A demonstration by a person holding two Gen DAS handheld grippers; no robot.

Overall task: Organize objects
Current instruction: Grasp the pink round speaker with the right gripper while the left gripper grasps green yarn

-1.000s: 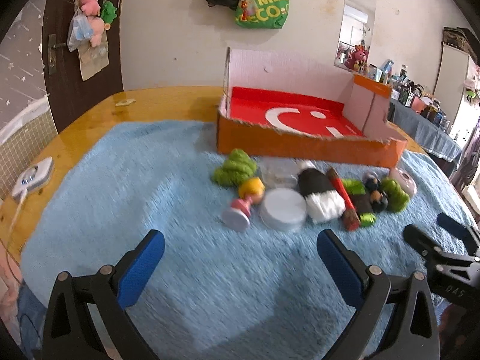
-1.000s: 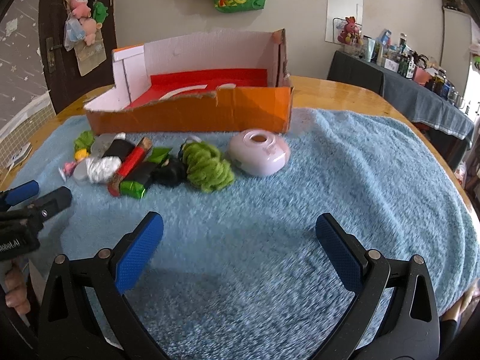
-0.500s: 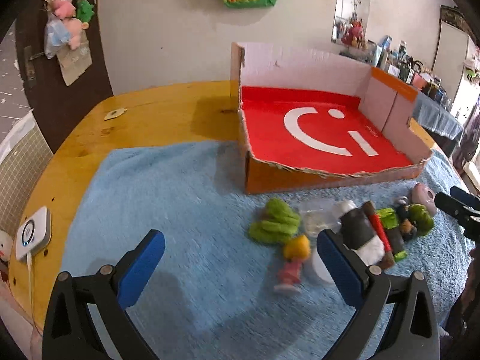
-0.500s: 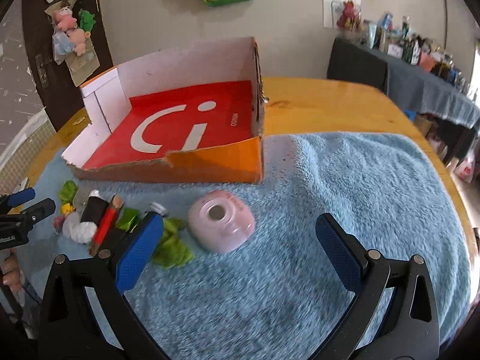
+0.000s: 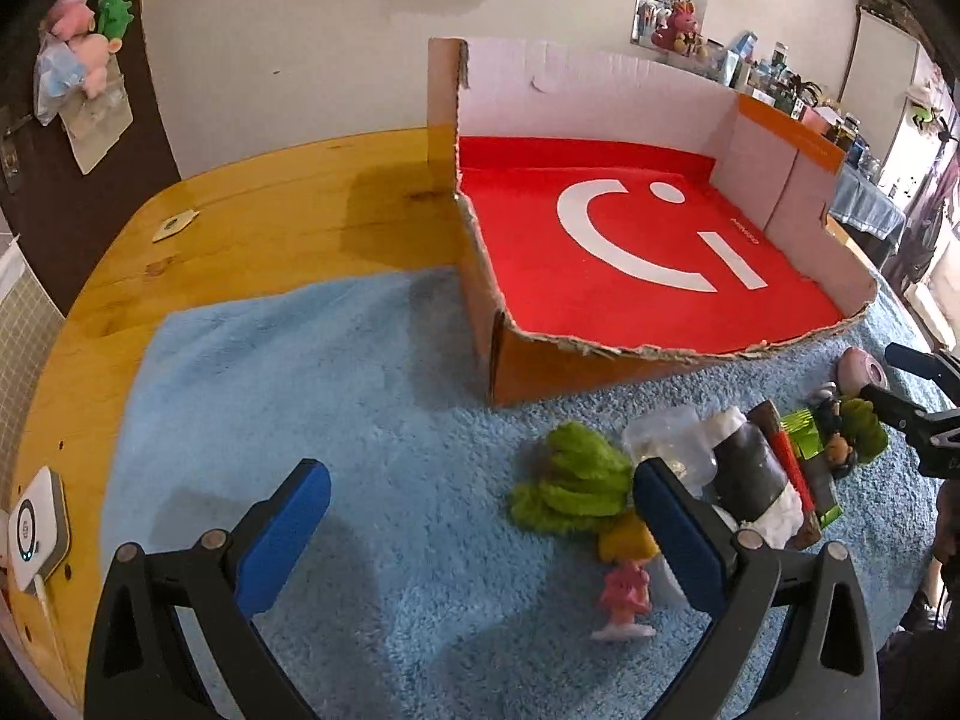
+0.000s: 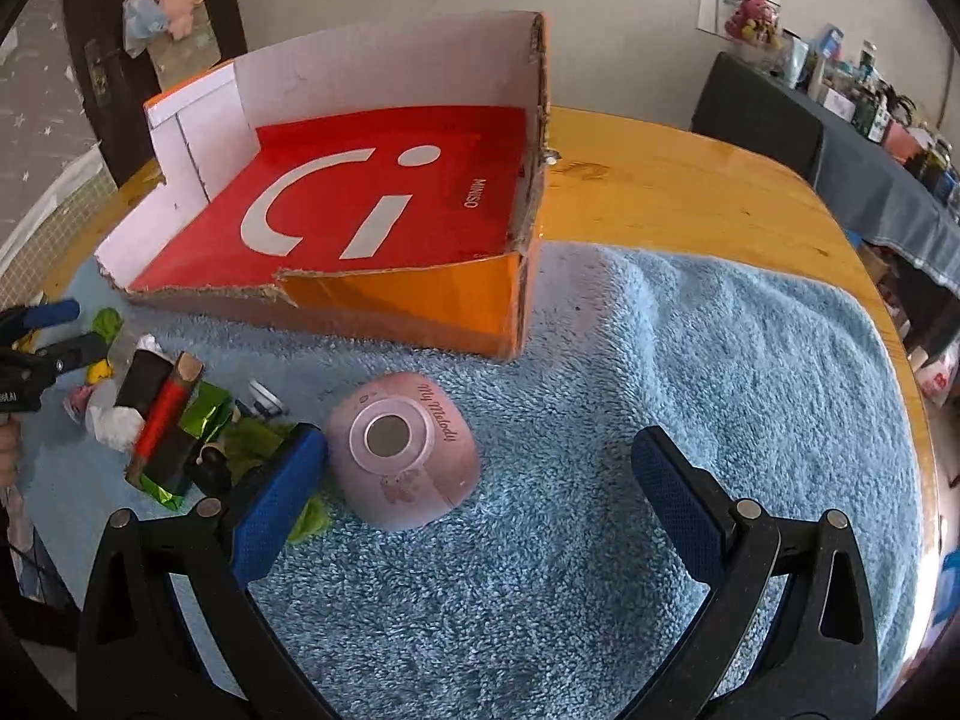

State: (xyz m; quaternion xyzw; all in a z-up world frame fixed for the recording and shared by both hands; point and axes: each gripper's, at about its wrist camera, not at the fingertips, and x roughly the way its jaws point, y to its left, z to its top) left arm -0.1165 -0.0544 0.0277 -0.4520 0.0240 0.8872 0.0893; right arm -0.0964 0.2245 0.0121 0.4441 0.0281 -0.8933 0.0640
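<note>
A big round wooden bench [image 5: 252,228], yellow and shiny. On top, a fluffy blue towel [image 6: 690,408] over most of it. On the towel, near the far side, a big cardboard box [image 5: 630,354] with a red floor and a white smile shape, low torn front wall, nothing inside.

Left hand-held gripper [image 5: 480,516] up above the towel, blue pads wide apart, nothing held. Right hand-held gripper [image 6: 480,498] up above the towel too, blue pads wide apart, nothing held.

In front of the box, a little pile of toys and bits on the towel. At the right end of the pile, a round pink speaker [image 6: 403,449] with "My Melody" on it, just beside the left pad of the right hand-held gripper. Next to it, a fuzzy green thing [image 6: 255,441], partly hidden behind that pad. Then a black and white plush roll [image 5: 753,480], with a brown and red stick [image 6: 165,414] lying across it. Shiny green wrappers [image 6: 210,399] under the stick. A clear plastic tub [image 5: 669,441] behind the roll. At the left end, another fuzzy green plush [image 5: 573,489]. Just in front of it, a tiny doll [image 5: 624,585] with yellow hair and a pink dress, standing on a small base.

Far left on the bare bench, a small white gadget [image 5: 33,531] with a cord.
</note>
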